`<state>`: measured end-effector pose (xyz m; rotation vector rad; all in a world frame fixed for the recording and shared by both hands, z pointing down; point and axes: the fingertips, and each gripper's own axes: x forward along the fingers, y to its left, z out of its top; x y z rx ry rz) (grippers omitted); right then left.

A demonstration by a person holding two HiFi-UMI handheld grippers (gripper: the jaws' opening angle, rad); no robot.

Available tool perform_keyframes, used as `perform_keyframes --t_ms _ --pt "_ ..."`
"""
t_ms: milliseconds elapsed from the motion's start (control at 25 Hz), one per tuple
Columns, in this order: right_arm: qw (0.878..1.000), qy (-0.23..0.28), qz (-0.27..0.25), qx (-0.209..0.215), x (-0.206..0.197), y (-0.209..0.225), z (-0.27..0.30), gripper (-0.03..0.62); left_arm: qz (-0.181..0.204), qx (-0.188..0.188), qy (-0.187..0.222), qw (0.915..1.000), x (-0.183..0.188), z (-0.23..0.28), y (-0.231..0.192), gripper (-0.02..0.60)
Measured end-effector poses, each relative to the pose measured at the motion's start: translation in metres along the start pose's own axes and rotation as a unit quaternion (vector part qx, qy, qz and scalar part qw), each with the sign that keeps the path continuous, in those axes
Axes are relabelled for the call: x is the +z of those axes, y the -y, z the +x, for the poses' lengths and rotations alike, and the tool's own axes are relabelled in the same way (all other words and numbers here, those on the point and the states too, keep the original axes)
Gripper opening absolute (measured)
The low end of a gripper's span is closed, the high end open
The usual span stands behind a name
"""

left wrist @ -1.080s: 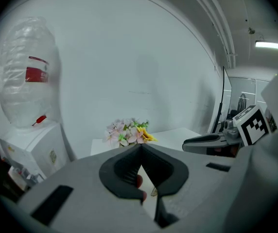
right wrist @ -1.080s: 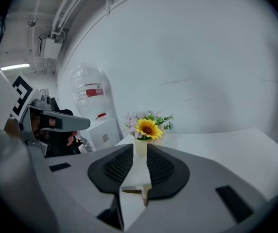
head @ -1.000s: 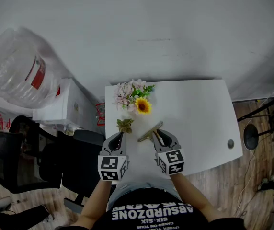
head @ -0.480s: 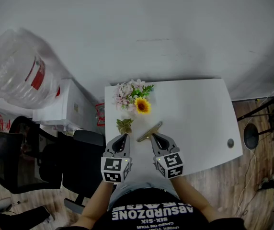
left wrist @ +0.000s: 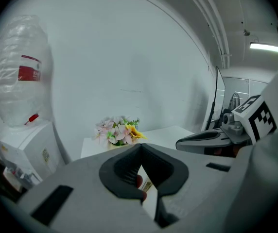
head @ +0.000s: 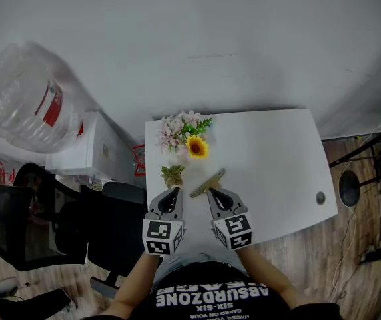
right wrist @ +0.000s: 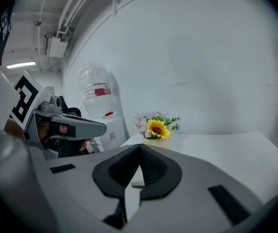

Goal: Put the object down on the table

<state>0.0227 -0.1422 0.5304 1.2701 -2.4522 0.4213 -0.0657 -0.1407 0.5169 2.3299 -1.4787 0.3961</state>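
Note:
A brass-coloured bar (head: 208,182) lies slantwise on the white table (head: 277,152), free of both grippers. My right gripper (head: 210,192) sits just behind its near end, jaws shut with nothing gripped; in the right gripper view its tips (right wrist: 140,145) meet and a bit of the bar (right wrist: 138,184) shows through the gap below them. My left gripper (head: 172,192) is level with it to the left, also shut and empty (left wrist: 140,145). A small olive leafy ornament (head: 172,174) stands just ahead of the left gripper.
A bouquet with a sunflower (head: 186,135) stands at the table's far left corner. Left of the table are a white dispenser (head: 87,149) bearing a large water bottle (head: 24,95) and a black office chair (head: 24,225). A cable hole (head: 320,197) sits near the right edge.
The right gripper's jaws, open around the bar's near end a second ago, have closed empty. Both grippers have drawn back slightly toward the person. The bar has not moved.

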Motion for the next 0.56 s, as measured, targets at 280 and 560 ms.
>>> perform_keyframes --t_ms 280,560 --pt "1.0 -0.009 -0.002 -0.005 -0.0032 0.0015 -0.0004 -0.003 0.0 0.0 0.0 1.0 0.0004 -0.0003 0.0004 0.003" --pt "1.0 -0.014 -0.005 -0.007 -0.006 0.0024 0.0014 -0.003 0.001 0.0 -0.001 1.0 -0.0005 0.0013 0.0005 0.003"
